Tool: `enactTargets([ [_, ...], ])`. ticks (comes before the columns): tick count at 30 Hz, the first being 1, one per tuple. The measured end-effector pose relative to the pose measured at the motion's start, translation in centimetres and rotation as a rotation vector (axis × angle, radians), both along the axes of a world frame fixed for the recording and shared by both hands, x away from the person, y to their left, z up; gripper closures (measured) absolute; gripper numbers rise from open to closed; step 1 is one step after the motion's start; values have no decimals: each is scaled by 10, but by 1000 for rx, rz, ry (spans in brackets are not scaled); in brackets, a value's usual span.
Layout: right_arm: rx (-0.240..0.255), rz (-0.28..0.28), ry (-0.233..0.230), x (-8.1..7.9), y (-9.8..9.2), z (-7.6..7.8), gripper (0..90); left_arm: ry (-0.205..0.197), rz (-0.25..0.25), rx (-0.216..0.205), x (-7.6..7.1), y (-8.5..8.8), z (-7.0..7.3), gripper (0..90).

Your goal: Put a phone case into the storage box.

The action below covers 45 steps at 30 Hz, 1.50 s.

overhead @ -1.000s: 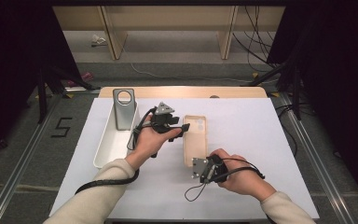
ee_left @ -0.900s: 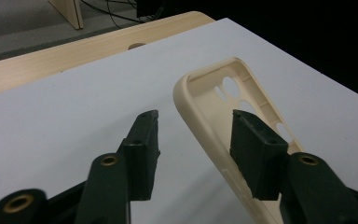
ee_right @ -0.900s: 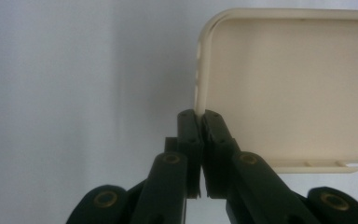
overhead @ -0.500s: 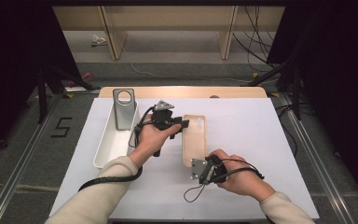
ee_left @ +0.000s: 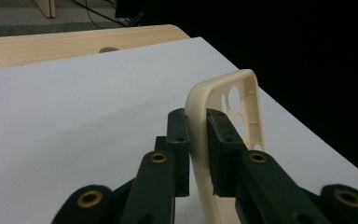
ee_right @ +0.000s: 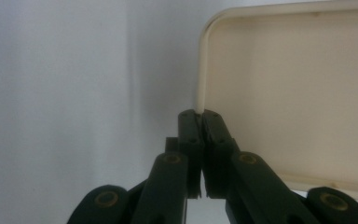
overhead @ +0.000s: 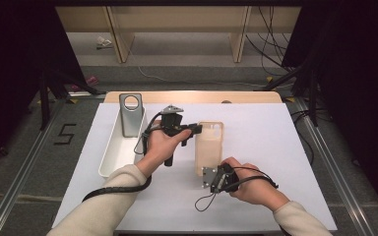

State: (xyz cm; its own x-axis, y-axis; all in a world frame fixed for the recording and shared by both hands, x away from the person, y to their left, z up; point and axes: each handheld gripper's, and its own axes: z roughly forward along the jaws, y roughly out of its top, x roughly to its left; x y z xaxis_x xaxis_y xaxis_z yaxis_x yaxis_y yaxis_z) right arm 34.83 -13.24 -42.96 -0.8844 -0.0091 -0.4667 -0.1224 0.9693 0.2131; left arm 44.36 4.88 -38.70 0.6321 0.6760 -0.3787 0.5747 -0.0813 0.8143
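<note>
A cream phone case (overhead: 210,147) with camera holes lies lengthwise on the white table top (overhead: 275,147). From its left, my left gripper (overhead: 197,130) reaches to the case's upper end. In the left gripper view that gripper (ee_left: 198,130) is shut on the case's side wall (ee_left: 242,93), which stands up between the jaws. My right gripper (overhead: 205,173) sits at the case's near end. In the right gripper view it (ee_right: 200,116) is pressed shut on the thin rim of the case (ee_right: 284,93), beside its hollow inside.
A long white tray (overhead: 109,152) stands at the left of the table, with a grey phone case (overhead: 130,114) leaning upright at its far end. A thin cable loop (overhead: 204,201) lies near the front edge. The wooden table edge (overhead: 192,96) runs along the back.
Almost nothing differs. The left hand has shifted slightly to the right at the case's upper end, and the right hand stays at the near end.
</note>
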Motion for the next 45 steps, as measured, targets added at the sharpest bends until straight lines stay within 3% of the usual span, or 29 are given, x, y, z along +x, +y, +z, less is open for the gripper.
enactTargets([
  [11,-16,-27,4,5,-2,-5,878,-37,-43,25,-7,-4,7,830],
  [22,-19,-35,8,7,-2,-7,876,-36,-38,28,-9,-4,7,832],
  [27,-10,-45,0,8,-3,-7,819,-73,-52,26,-11,-4,9,834],
  [30,29,-68,11,8,-5,-8,715,-102,-52,27,-11,-2,12,834],
  [33,93,-92,-14,9,-7,-4,566,-155,-34,57,-10,2,14,833],
  [36,189,-141,-7,11,-12,4,446,-180,-15,56,-9,8,16,832],
  [42,325,-242,9,16,-26,11,325,-214,18,64,-9,21,17,831],
  [45,363,-271,15,18,-32,13,283,-225,30,71,-9,28,19,831],
])
